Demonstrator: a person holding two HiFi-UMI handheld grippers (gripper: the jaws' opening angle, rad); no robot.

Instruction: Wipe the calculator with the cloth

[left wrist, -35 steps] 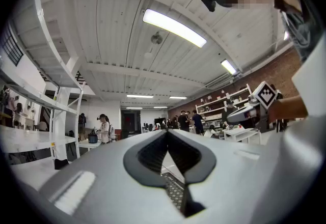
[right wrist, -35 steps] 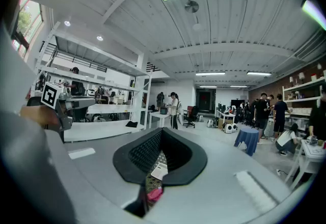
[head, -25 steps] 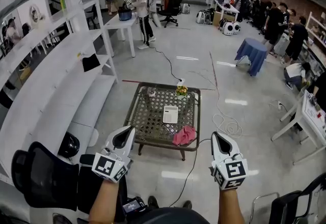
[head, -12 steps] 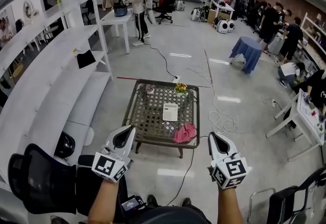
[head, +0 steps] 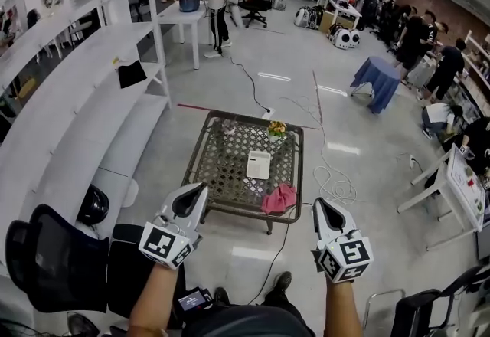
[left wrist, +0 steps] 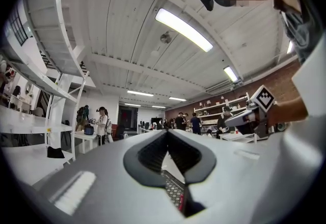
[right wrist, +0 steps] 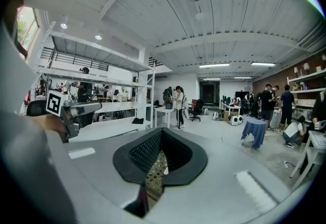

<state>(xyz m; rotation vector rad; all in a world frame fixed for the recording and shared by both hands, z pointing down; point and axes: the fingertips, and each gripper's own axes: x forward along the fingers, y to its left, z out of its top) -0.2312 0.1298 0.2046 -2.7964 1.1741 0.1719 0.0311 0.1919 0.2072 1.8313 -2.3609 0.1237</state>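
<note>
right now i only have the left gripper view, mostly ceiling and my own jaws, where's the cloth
observer: in the head view the pink cloth lies crumpled at the near right corner of the mesh table
operator: and the calculator
observer: the white calculator lies flat near mid-table, just beyond the cloth
operator: is the other gripper holding anything
observer: no, the right gripper is shut and empty, held short of the table

Centre frame: white calculator (head: 258,165), pink cloth (head: 279,198), dark lattice-patterned table (head: 217,175). Lower frame: white left gripper (head: 200,191) and right gripper (head: 321,205), black-and-white square-patterned marker cubes. Upper right: blue draped round table (head: 380,83).
</note>
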